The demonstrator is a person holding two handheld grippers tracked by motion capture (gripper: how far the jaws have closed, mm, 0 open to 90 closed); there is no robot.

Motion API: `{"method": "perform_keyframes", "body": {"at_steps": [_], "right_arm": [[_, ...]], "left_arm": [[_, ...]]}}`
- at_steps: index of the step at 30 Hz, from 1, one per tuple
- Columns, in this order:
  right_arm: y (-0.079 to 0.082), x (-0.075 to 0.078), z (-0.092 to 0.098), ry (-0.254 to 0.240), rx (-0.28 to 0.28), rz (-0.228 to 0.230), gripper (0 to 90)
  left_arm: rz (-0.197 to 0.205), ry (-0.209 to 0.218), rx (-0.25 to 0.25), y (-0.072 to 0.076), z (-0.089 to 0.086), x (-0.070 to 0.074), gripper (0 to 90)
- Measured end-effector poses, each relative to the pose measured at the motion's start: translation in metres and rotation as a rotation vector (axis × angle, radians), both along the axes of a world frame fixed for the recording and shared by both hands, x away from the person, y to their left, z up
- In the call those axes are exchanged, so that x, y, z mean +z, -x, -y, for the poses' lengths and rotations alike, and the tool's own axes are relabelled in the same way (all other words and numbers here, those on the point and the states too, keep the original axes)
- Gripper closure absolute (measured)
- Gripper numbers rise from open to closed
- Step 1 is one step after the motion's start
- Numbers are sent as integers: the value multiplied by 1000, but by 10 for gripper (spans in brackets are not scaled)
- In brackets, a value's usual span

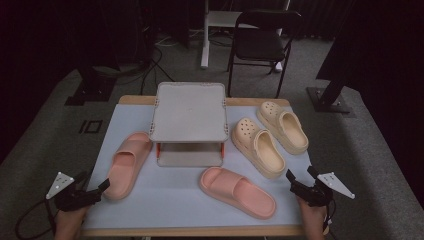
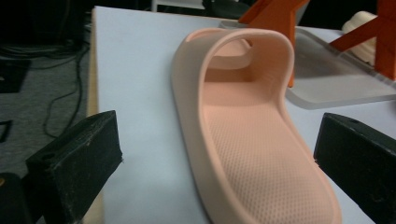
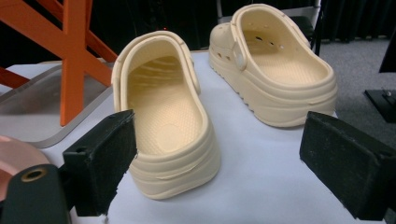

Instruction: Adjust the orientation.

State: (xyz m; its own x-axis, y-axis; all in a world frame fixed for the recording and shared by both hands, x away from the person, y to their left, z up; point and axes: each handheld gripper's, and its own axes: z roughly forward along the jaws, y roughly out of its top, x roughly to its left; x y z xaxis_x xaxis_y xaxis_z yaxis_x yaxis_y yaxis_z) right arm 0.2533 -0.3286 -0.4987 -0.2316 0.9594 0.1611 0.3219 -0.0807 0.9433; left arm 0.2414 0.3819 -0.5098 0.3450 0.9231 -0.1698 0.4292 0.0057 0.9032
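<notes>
Two grippers wait at the near table edge, jaws spread wide and empty: the left gripper [image 1: 95,192] faces the heel of a pink slide sandal [image 1: 126,164] left of the grey two-tier rack [image 1: 189,111], the right gripper [image 1: 302,180] faces the nearer cream clog [image 1: 257,146]. Soft, rounded foam may squash or slip from flat black pads, and a lifted shoe could knock the rack's orange struts [image 3: 72,51]. Sandal footbed is finely dimpled; clogs are ridged and perforated.

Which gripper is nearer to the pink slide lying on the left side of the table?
Left. The left gripper sits right by the heel of that pink slide, jaws open. The right gripper is across the table.
</notes>
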Motion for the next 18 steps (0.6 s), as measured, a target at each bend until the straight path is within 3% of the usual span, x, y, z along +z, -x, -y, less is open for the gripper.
{"method": "perform_keyframes", "body": {"at_steps": [11, 18], "right_arm": [[0, 2, -10, 68, -23, 5, 107], [0, 2, -14, 67, -3, 9, 106]], "left_arm": [[-56, -50, -1, -27, 1, -1, 8], [-75, -70, -6, -44, 1, 1, 8]]}}
